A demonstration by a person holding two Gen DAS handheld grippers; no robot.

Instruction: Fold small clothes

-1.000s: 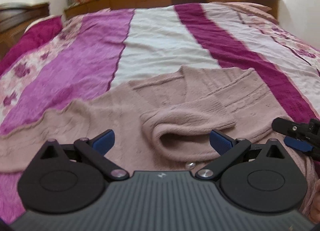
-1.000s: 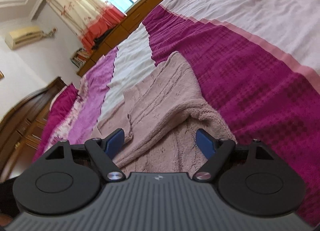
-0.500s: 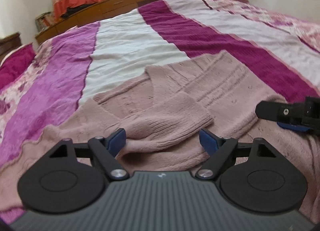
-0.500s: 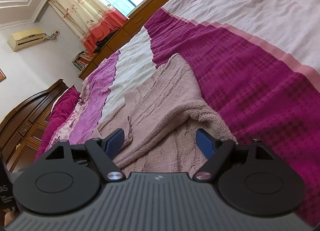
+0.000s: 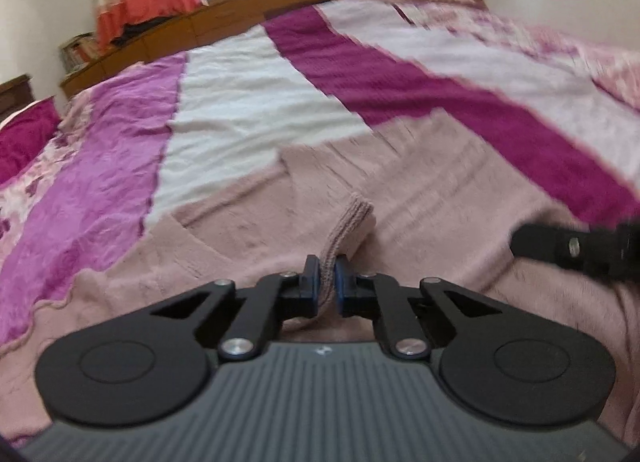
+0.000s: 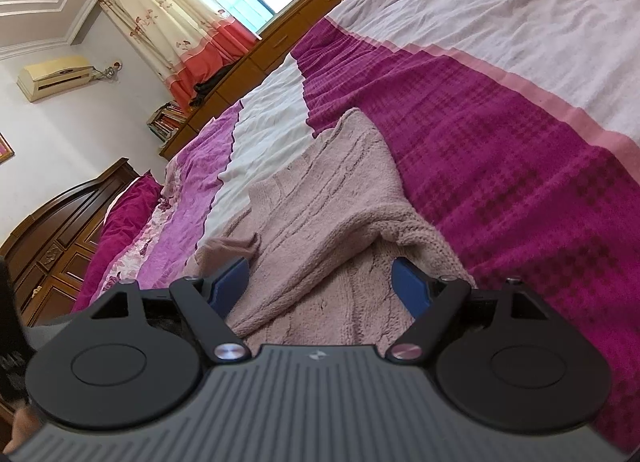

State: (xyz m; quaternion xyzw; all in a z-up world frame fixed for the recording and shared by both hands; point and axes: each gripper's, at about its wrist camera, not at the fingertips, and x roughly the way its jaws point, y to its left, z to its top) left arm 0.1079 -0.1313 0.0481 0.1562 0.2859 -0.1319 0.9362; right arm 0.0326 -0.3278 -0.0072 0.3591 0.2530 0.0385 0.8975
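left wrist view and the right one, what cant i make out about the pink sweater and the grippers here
- Sweater hem: left wrist view, hidden behind the gripper body.
- Cuff depth in the left gripper: pads cover it.
- Right gripper: left wrist view, blurred, cut by the edge.
- Knit pattern: left wrist view, motion blur.

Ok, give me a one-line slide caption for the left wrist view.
Left hand-held gripper shut on the ribbed sleeve cuff of a pink knit cardigan spread on a striped bedspread.
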